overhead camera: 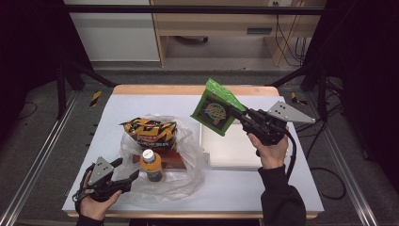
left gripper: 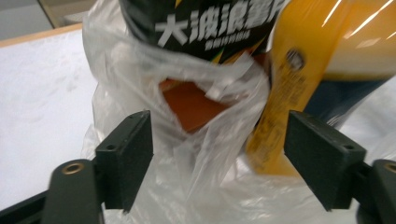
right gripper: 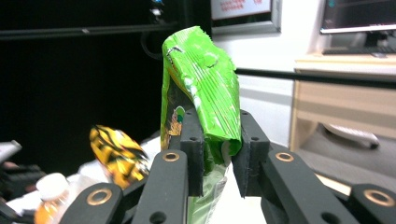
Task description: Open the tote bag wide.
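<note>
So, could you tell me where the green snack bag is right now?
The green snack bag is held off the table in the right gripper, right of centre in the high view, above the white tray's far-left corner.

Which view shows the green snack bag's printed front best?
The high view: the green snack bag faces the camera, held up by the right gripper. The right gripper view catches its crinkled edge between the jaws.

The snack packet (overhead camera: 217, 108) is bright green with a dark panel and yellow lettering on its face. The chip bag (overhead camera: 149, 132) is black with yellow-orange stripes and white characters. The bottle (overhead camera: 151, 165) holds orange drink under a white cap (overhead camera: 148, 155), with an orange and dark blue label. The plastic bag (overhead camera: 188, 162) is clear, a reddish-brown box (overhead camera: 176, 161) showing through. The tray (overhead camera: 233, 148) is white, on a pale blue-white tabletop (overhead camera: 117, 110) edged in light wood.
</note>
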Demonstrator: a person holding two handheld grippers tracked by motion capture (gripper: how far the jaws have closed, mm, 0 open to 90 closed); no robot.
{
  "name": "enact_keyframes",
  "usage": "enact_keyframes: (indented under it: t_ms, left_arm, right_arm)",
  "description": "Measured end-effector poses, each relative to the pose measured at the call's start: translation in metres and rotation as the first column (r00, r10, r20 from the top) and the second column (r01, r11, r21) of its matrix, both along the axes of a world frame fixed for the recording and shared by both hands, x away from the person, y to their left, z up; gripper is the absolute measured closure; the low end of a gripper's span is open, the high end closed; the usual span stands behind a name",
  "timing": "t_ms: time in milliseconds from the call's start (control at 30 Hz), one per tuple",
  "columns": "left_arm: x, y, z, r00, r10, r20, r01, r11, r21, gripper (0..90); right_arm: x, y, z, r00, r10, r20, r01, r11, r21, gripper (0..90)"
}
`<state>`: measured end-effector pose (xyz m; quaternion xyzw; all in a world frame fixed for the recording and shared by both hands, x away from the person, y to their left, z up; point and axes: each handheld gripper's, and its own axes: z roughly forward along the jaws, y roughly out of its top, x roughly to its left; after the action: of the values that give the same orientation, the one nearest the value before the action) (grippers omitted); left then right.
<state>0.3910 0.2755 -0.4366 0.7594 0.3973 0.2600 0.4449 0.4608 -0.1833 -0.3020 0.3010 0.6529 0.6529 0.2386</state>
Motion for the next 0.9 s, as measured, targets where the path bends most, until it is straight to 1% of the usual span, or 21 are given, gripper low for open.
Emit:
enact_keyframes:
  t_ms: [33,67,167,233,267,300,333,367,400,467,500,533,567,600,633,700,733,800,900]
  left_arm:
    - [0.000,0.000,0.003,1.0000,-0.009,0.003,0.009,0.9999,-0.005,22.6]
    - [-0.001,0.000,0.005,0.9999,-0.014,0.003,0.014,0.9998,-0.014,21.1]
    - [-0.001,0.000,0.013,0.9996,-0.022,0.016,0.023,0.9994,-0.024,18.7]
    - [-0.001,0.001,0.018,0.9995,-0.022,0.022,0.023,0.9992,-0.033,17.4]
    - [0.000,0.002,0.021,0.9995,-0.024,0.019,0.025,0.9987,-0.044,16.9]
    - [0.000,0.003,0.023,0.9995,-0.023,0.020,0.024,0.9982,-0.055,16.1]
    - [0.000,0.004,0.026,0.9995,-0.021,0.025,0.022,0.9980,-0.060,16.1]
    - [0.000,0.005,0.028,0.9994,-0.019,0.029,0.021,0.9979,-0.062,15.9]
    - [0.000,0.006,0.030,0.9993,-0.018,0.033,0.020,0.9978,-0.064,15.9]
    - [0.001,0.007,0.034,0.9990,-0.013,0.043,0.016,0.9976,-0.067,15.2]
    - [0.001,0.008,0.036,0.9989,-0.012,0.046,0.015,0.9976,-0.068,15.2]
    - [0.002,0.009,0.038,0.9988,-0.007,0.049,0.011,0.9975,-0.070,13.9]
    - [0.004,0.010,0.040,0.9986,-0.004,0.052,0.008,0.9970,-0.077,13.9]
    - [0.005,0.011,0.042,0.9986,0.000,0.052,0.004,0.9966,-0.082,13.8]
    - [0.006,0.012,0.043,0.9986,0.004,0.052,0.001,0.9963,-0.086,13.3]
    - [0.010,0.014,0.045,0.9985,0.013,0.053,-0.009,0.9964,-0.085,12.8]
    - [0.011,0.015,0.046,0.9984,0.019,0.054,-0.014,0.9960,-0.089,12.5]
    - [0.014,0.017,0.047,0.9980,0.030,0.055,-0.026,0.9962,-0.084,11.9]
    - [0.018,0.022,0.047,0.9976,0.052,0.046,-0.048,0.9948,-0.090,10.5]
  right_arm:
    - [0.000,0.000,0.000,1.0000,0.000,0.000,0.000,1.000,0.000,76.2]
    - [0.001,-0.003,-0.003,0.9999,-0.006,-0.013,0.006,1.000,-0.004,76.2]
    - [0.003,-0.012,-0.012,0.9992,-0.024,-0.031,0.023,0.999,-0.028,76.2]
    - [0.004,-0.017,-0.017,0.9985,-0.032,-0.044,0.029,0.998,-0.047,76.2]
    - [0.004,-0.019,-0.019,0.9978,-0.037,-0.054,0.034,0.998,-0.056,76.1]
    - [0.005,-0.024,-0.023,0.9970,-0.046,-0.062,0.041,0.996,-0.080,76.1]
    - [0.005,-0.024,-0.023,0.9970,-0.046,-0.062,0.041,0.996,-0.080,76.1]
    - [0.007,-0.029,-0.027,0.9955,-0.056,-0.077,0.049,0.995,-0.092,76.0]
    - [0.007,-0.029,-0.027,0.9955,-0.056,-0.077,0.049,0.995,-0.092,76.0]
    - [0.010,-0.035,-0.034,0.9934,-0.071,-0.090,0.061,0.993,-0.106,76.0]
    - [0.010,-0.035,-0.034,0.9934,-0.071,-0.090,0.061,0.993,-0.106,76.0]
    - [0.013,-0.037,-0.039,0.9913,-0.082,-0.103,0.070,0.991,-0.117,76.0]
    - [0.013,-0.037,-0.039,0.9913,-0.082,-0.103,0.070,0.991,-0.117,76.0]
    - [0.014,-0.038,-0.041,0.9902,-0.087,-0.110,0.073,0.990,-0.123,76.0]
    - [0.018,-0.039,-0.046,0.9886,-0.096,-0.117,0.079,0.987,-0.140,76.0]
    - [0.020,-0.038,-0.048,0.9873,-0.102,-0.122,0.083,0.985,-0.149,76.0]
    - [0.022,-0.038,-0.050,0.9862,-0.106,-0.127,0.085,0.984,-0.157,76.0]
    - [0.026,-0.037,-0.054,0.9850,-0.113,-0.131,0.090,0.981,-0.172,75.9]
    - [0.032,-0.036,-0.060,0.9816,-0.122,-0.147,0.094,0.978,-0.188,75.9]
